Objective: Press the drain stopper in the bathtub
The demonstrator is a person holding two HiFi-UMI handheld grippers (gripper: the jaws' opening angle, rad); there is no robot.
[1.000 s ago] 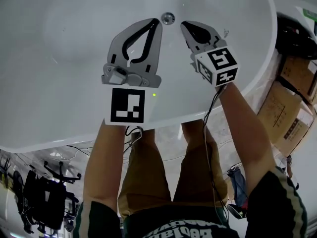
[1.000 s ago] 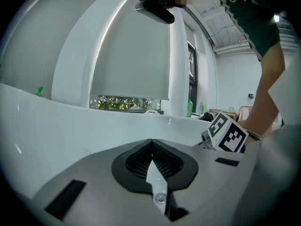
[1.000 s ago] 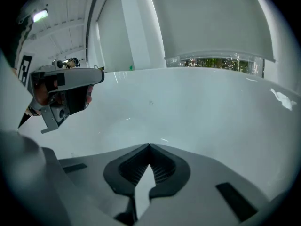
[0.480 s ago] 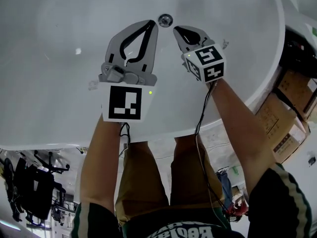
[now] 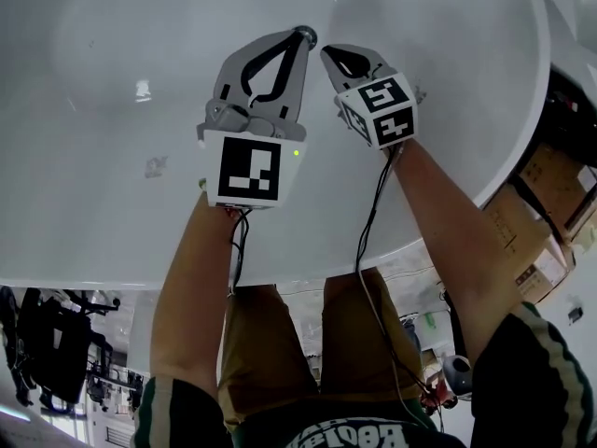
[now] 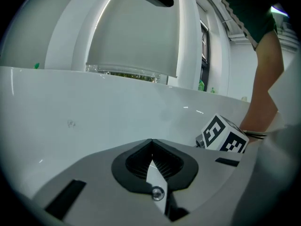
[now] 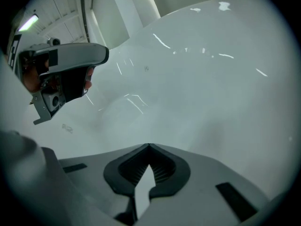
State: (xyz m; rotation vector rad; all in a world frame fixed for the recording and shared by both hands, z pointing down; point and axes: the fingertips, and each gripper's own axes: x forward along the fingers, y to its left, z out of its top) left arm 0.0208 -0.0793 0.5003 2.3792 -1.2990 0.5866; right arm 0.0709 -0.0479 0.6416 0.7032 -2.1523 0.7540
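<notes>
Your left gripper (image 5: 300,37) and right gripper (image 5: 326,54) both have their jaws pressed together, empty. The drain stopper (image 5: 311,34) sits on the bathtub (image 5: 112,157) floor at the left tips. If you press off-centre, they may skid off its chrome cap.

Head camera looks steeply down from above into the white bathtub (image 5: 103,185). Cameras on the left gripper (image 5: 300,37) and right gripper (image 5: 328,54) sit close to its inner wall, each catching the other gripper at frame edge.
</notes>
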